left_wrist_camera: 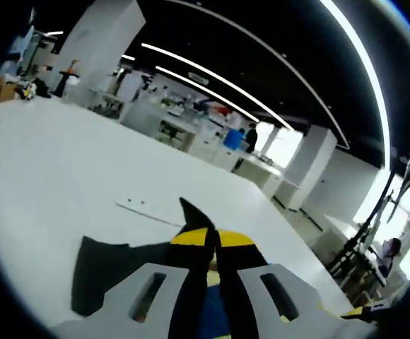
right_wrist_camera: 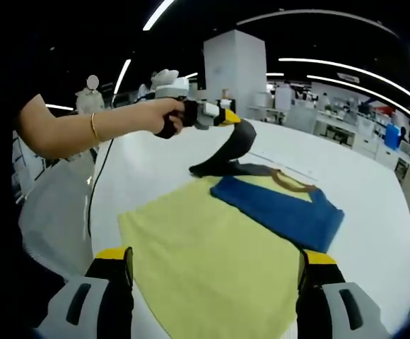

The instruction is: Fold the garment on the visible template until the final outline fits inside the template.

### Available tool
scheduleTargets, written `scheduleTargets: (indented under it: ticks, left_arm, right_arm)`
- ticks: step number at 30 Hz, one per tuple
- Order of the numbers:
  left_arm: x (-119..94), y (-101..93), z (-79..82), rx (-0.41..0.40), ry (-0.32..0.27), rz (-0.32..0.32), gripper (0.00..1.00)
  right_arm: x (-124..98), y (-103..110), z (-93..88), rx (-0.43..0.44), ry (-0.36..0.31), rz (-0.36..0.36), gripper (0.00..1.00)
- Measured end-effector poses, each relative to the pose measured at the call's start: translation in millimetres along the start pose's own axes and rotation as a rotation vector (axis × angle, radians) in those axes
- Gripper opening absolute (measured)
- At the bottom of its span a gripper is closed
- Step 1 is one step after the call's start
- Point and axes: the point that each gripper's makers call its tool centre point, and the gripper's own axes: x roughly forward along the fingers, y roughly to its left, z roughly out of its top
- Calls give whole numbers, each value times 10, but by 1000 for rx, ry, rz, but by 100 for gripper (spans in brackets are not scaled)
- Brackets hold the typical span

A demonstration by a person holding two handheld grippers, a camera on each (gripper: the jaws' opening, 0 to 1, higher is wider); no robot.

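The main risk, as I judge it, is the lifted black sleeve (right_wrist_camera: pixel 235 145) slipping or dragging the blue garment (right_wrist_camera: pixel 283 212) off the yellow template (right_wrist_camera: pixel 205 261) — a pull too far would skew the fold and push the outline past the template's edge. The left hand-held gripper (right_wrist_camera: pixel 227 119) has its jaws closed on that sleeve, raised above the white worktop (right_wrist_camera: pixel 375 191) beyond the garment. The right hand-held gripper (right_wrist_camera: pixel 215 272) hangs wide open and empty at the template's near edge — the garment lies just ahead, on the template's far half.
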Motion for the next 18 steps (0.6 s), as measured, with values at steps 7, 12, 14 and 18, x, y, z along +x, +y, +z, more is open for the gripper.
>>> scheduleTargets:
  ticks: [7, 12, 14, 18]
  left_arm:
    - [145, -290, -186, 30, 33, -52, 0]
    - [236, -470, -323, 29, 51, -85, 0]
    - [271, -544, -368, 37, 58, -98, 0]
    - [337, -652, -469, 47, 80, -117, 0]
  right_arm:
    - [-35, -70, -74, 25, 10, -19, 95]
    - [-49, -118, -109, 36, 14, -30, 95]
    - [-53, -129, -121, 40, 16, -33, 95]
    - [-52, -143, -159, 48, 23, -37, 95]
